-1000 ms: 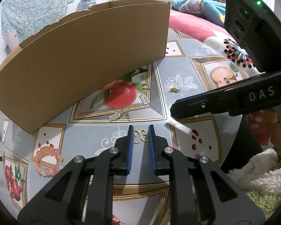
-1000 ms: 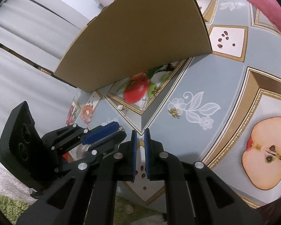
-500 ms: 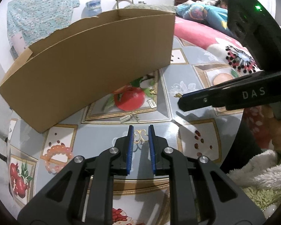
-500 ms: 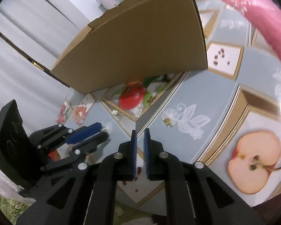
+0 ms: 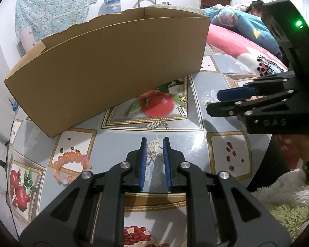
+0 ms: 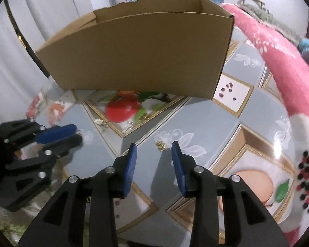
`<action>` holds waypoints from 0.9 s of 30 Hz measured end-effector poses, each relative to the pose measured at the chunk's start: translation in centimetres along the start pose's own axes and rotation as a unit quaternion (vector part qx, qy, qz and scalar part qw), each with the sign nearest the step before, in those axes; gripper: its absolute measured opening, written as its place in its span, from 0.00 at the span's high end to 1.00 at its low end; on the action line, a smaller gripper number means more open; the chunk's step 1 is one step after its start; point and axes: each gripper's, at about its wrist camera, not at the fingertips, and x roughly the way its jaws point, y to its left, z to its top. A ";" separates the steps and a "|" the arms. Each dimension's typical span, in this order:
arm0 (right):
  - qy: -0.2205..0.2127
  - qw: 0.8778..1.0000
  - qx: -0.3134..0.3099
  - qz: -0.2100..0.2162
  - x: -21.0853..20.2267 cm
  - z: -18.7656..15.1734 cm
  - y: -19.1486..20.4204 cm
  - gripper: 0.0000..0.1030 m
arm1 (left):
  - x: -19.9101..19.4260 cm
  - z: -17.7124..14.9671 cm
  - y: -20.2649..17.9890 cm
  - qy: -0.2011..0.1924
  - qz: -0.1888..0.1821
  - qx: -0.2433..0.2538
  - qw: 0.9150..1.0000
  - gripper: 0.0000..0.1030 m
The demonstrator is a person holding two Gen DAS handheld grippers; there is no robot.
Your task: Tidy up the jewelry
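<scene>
Both hand-held grippers hang over the patterned tablecloth (image 5: 214,127) in front of a brown cardboard box (image 5: 113,70). The left gripper (image 5: 155,144) has its blue pads closed on a small gold butterfly charm (image 5: 154,148), which sits between the fingertips just above the cloth. The right gripper (image 6: 154,150) is opening, with nothing between its jaws; a little gold cluster (image 6: 160,144) lies on the cloth just beyond its tips. Two silver charms (image 5: 157,124) rest near the printed apple, and a pink bead bracelet (image 5: 71,167) lies to the left.
</scene>
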 end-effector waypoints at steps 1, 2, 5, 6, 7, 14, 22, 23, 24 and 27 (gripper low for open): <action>0.000 1.000 -0.006 -0.009 0.3 0.1 0.1 0.66 | 0.0 0.0 0.0 0.000 0.000 0.000 1.000 0.86; -0.001 1.000 -0.011 -0.013 0.4 0.1 0.2 0.67 | 0.0 0.0 0.0 0.000 0.001 0.000 1.000 0.86; -0.008 1.000 -0.021 -0.021 0.6 0.3 0.6 0.67 | -0.1 0.0 0.0 0.000 0.002 0.002 1.000 0.86; -0.012 1.000 -0.019 -0.016 0.5 0.5 0.4 0.68 | -0.1 0.0 0.0 -0.001 0.002 0.002 1.000 0.86; -0.017 1.000 -0.016 -0.011 0.4 0.8 0.3 0.68 | -0.1 0.0 0.0 0.000 0.002 0.002 1.000 0.86; -0.023 1.000 -0.019 0.003 1.3 2.4 0.6 0.72 | -0.1 0.1 -0.1 -0.001 0.004 0.001 1.000 0.86; -0.019 0.999 -0.034 0.004 2.8 3.2 1.5 0.79 | 0.0 0.1 -0.1 0.000 0.006 0.002 1.000 0.86; -0.017 0.999 -0.034 0.004 2.9 3.2 1.4 0.79 | -0.1 0.1 -0.1 0.000 0.006 0.002 1.000 0.86; -0.019 0.999 -0.037 0.003 2.9 3.2 1.5 0.79 | 0.0 0.1 -0.1 0.001 0.006 0.002 1.000 0.86; -0.019 0.999 -0.049 -0.005 2.9 3.2 1.7 0.79 | 0.0 0.1 -0.1 0.001 0.006 0.000 1.000 0.86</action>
